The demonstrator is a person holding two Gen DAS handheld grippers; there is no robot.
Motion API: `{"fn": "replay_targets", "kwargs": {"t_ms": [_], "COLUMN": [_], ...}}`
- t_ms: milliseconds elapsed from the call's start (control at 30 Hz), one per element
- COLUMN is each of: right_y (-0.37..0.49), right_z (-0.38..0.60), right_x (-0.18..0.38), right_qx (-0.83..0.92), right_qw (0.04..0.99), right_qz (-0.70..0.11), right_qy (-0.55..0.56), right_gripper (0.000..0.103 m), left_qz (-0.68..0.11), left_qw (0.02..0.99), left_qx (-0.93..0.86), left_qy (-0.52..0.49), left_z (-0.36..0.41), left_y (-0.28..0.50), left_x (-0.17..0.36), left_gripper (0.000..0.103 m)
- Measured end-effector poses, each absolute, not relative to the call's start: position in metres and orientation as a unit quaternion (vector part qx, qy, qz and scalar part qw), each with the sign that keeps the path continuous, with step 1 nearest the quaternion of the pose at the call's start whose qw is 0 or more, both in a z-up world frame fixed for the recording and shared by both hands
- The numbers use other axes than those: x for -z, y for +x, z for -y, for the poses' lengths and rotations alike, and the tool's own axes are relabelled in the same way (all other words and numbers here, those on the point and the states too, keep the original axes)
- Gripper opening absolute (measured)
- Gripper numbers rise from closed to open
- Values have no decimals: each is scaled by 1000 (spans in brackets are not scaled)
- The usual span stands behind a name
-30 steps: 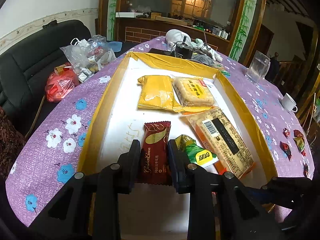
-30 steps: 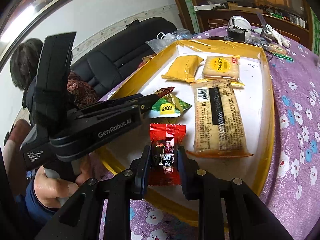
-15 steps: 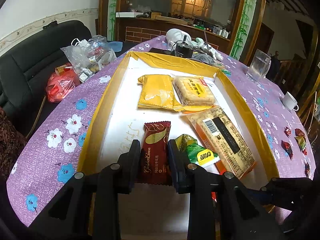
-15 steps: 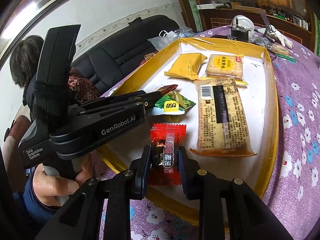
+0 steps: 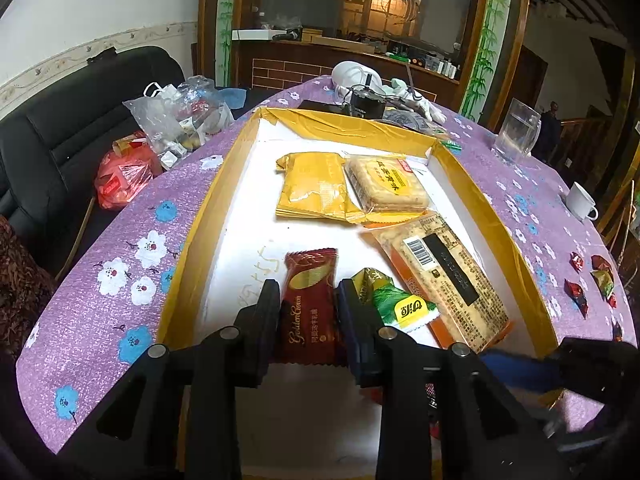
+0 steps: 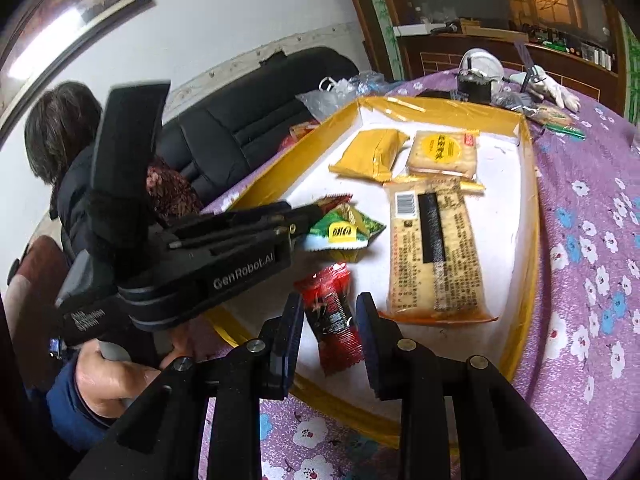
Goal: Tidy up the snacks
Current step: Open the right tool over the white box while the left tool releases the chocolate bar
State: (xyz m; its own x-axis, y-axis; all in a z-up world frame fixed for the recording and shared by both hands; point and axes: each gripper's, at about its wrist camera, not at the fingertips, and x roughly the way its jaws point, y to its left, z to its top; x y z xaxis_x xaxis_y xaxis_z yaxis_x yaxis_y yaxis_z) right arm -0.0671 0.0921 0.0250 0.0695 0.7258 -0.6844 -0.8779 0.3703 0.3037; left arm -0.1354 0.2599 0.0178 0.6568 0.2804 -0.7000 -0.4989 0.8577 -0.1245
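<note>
Opening now, the left gripper (image 5: 307,314) straddles the dark red foil wafer packet (image 5: 310,306), whose long axis follows its fingers, near the yellow-walled cardboard tray's (image 5: 200,232) near edge; the right gripper (image 6: 328,330), slightly parted, frames the bright red candy wrapper (image 6: 332,322) lying askew there.

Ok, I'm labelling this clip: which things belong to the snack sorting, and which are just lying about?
Job: yellow-walled white tray, dark red wafer packet, green sweet packet, bright red sweet packet, long clear cracker pack, yellow pouch, square biscuit pack.
Lying about: clear glass, white cup, clear plastic bag, red plastic bag.
</note>
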Motion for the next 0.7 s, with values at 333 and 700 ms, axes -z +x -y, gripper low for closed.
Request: {"fn": "replay_targets", "kwargs": {"t_ms": [333, 700], "right_y": [-30, -24], "right_z": [-56, 18], "right_x": [-35, -44], "right_qx": [-499, -436], "right_qw": [762, 803], "right_qz": [-413, -399], "right_qy": [1, 67], "right_gripper": [30, 37], "left_qz": [-338, -306], "left_qw": [904, 910], "left_qx": [-218, -232], "left_qy": [-147, -159], "left_z": [-256, -259], "left_y": [-140, -153], "left_x": [-22, -28], "left_gripper": [56, 60]}}
